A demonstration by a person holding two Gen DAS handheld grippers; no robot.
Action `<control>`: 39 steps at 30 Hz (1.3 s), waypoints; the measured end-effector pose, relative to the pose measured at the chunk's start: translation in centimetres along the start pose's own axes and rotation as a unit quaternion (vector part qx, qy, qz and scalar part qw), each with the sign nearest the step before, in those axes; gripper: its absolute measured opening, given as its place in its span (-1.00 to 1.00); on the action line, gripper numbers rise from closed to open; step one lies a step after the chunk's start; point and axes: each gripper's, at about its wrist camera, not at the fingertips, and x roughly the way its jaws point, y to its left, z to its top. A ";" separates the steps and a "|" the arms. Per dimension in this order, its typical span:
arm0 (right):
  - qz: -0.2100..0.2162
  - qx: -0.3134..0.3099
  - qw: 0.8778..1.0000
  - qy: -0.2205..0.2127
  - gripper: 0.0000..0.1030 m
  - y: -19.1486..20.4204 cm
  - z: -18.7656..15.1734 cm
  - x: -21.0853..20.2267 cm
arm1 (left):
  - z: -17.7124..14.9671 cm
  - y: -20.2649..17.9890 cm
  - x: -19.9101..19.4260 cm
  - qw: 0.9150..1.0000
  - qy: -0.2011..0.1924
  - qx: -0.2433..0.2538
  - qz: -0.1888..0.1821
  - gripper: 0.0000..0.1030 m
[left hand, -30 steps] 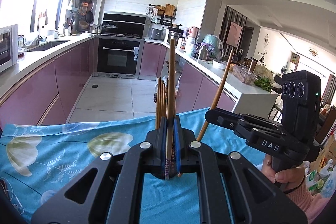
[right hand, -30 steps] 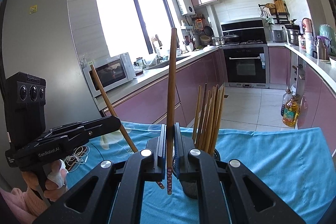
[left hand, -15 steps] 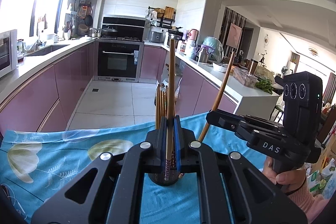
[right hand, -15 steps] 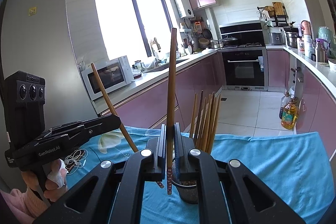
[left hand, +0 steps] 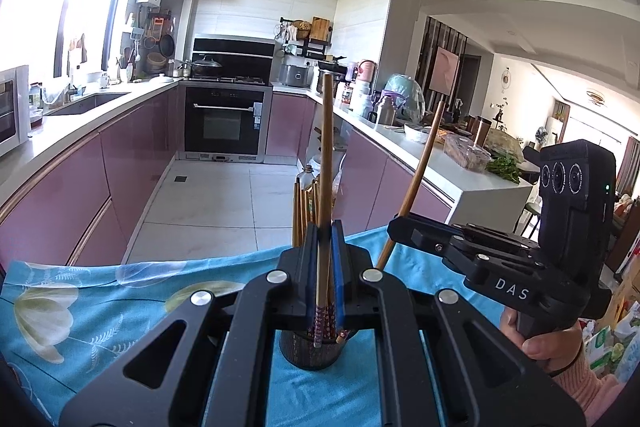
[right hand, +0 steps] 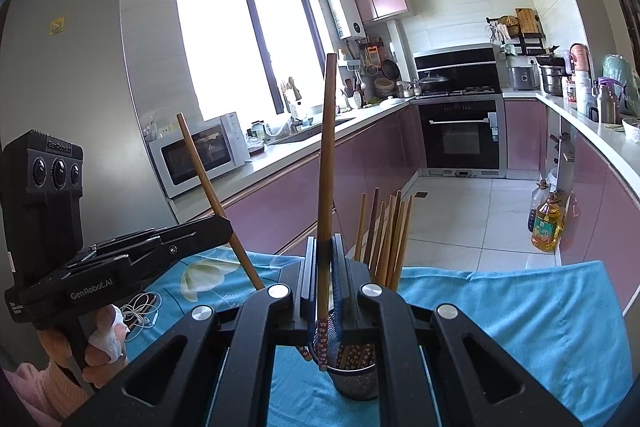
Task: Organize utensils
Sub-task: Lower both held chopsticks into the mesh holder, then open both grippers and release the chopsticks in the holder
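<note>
The left claw [left hand: 325, 267] is clamped on a slim brown wooden chopstick [left hand: 325, 187], upright over the dark mesh holder [right hand: 354, 375] on the blue-clothed table [left hand: 120, 291]; the right claw [right hand: 325, 275] pinches another chopstick [right hand: 325, 167]. Light, stiff, probably slick, they are best gripped low.

two long brown wooden chopsticks are held upright, lower ends patterned in dark red with small pale flowers. the left chopstick [left hand: 325, 187] stands nearly vertical, its patterned end just above the holder's mouth. the right chopstick [right hand: 325, 195] stands likewise, its tip hanging by the holder's rim. the holder [right hand: 354, 379], a dark mesh metal cup, sits upright on the blue floral-clothed desk [right hand: 520, 327]. a bundle of matching chopsticks [right hand: 386, 239] stands inside, leaning and fanned slightly, plain ends up.
</note>
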 end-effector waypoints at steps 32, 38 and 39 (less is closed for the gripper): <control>-0.034 0.011 0.994 0.101 -0.89 -2.1 -2.8 6.3 | -1.9 0.4 5.9 0.994 0.106 0.018 -0.003 -0.86; -0.045 0.024 0.992 0.118 -0.83 -2.7 -3.7 7.5 | -2.9 1.4 9.0 0.990 0.142 0.005 0.000 -0.85; -0.046 0.027 0.991 0.119 -0.82 -2.8 -3.8 7.4 | -3.1 1.6 9.3 0.989 0.145 0.001 0.000 -0.85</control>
